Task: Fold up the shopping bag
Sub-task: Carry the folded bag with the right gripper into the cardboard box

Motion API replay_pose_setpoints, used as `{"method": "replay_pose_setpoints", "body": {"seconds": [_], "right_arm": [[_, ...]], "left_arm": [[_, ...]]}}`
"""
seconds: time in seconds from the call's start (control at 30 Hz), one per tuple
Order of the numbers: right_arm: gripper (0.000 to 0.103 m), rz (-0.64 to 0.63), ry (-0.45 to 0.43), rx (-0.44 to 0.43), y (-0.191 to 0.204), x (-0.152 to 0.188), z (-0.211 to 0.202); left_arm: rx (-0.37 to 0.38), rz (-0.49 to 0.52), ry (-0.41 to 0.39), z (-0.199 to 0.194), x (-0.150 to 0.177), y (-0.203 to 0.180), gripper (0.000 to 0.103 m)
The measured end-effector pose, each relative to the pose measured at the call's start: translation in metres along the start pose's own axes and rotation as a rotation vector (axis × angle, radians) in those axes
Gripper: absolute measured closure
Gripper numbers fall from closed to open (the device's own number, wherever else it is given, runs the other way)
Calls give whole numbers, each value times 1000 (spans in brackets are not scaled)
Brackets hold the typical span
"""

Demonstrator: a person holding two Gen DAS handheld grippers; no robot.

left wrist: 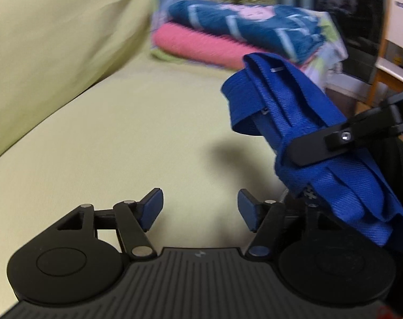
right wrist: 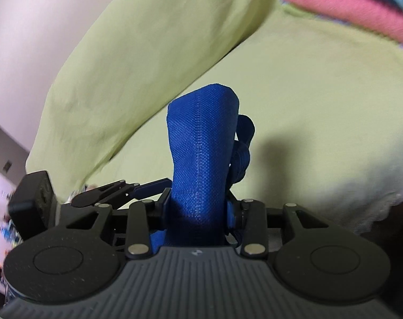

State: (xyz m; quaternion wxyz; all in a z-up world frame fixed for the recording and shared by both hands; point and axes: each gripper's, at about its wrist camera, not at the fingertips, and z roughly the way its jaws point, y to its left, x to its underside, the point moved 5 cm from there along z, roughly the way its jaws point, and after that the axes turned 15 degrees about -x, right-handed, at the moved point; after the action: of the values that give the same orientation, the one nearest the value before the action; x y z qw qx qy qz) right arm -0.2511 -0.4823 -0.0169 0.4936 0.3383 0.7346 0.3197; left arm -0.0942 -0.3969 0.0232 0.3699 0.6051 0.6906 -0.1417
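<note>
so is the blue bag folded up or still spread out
Folded: the blue bag is a narrow, layered bundle clamped in the right claw, lifted off the green sheet.

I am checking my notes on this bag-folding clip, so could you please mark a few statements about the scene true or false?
1. The right tongs are shut on the blue bag. True.
2. The left tongs grip the bag. False: they are open, with nothing between them.
3. The bag lies flat on the green sheet. False: it is bunched and held above it.
4. Folded textiles are stacked behind. True.
</note>
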Motion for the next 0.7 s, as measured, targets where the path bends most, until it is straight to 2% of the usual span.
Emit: {"method": "replay_pose_setpoints", "body": {"seconds": [0.2, 0.43, 0.53, 0.7], "right_arm": [[68, 15, -195, 105, -4, -12, -82], [68, 57, -466, 344, -31, -8, -225], [68, 122, -545, 427, -59, 8, -273], [68, 287, -579, 502, -147, 46, -314]], "left_arm": [[147, 124, -121, -2, -61, -65, 38], [293, 262, -241, -5, -121, -163, 31], [333, 308, -258, 1, -138, -204, 28], [374, 399, -218, 37, -151, -269, 26]]}}
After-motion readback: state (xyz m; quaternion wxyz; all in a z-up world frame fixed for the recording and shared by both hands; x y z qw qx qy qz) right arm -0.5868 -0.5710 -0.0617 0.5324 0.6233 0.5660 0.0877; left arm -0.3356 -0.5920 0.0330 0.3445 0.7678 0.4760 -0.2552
